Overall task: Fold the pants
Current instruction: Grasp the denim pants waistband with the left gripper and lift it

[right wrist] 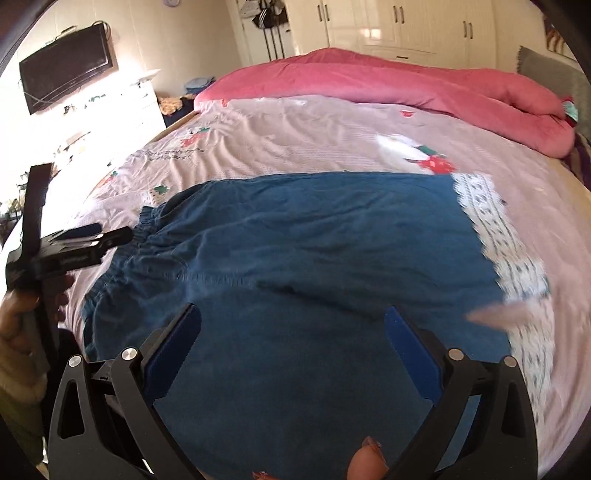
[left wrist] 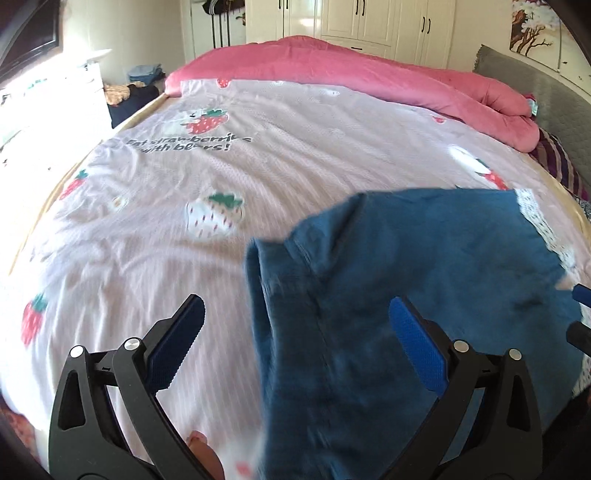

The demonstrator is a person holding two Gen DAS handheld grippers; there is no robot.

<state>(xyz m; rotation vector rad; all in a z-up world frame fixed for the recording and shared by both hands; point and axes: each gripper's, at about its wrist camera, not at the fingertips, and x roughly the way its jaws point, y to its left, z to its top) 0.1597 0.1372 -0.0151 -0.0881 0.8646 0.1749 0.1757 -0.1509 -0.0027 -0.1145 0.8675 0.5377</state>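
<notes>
Blue pants (right wrist: 314, 251) with a white lace hem (right wrist: 491, 229) lie flat on the bed, elastic waistband (right wrist: 147, 236) to the left. My right gripper (right wrist: 291, 328) is open and empty just above the pants' near part. My left gripper (left wrist: 295, 321) is open over the waistband end of the pants (left wrist: 406, 277); nothing is between its pads. In the right wrist view the left gripper (right wrist: 99, 236) shows at the waistband's left edge. The right gripper's tips (left wrist: 580, 314) show at the left wrist view's right edge.
The bed has a pale pink strawberry-print sheet (left wrist: 258, 177). A rolled pink duvet (right wrist: 406, 92) lies along the far side. A grey headboard (left wrist: 546, 85) is at right. A wall TV (right wrist: 62, 81) and white dresser (right wrist: 122, 110) stand at left, wardrobes (right wrist: 406, 26) behind.
</notes>
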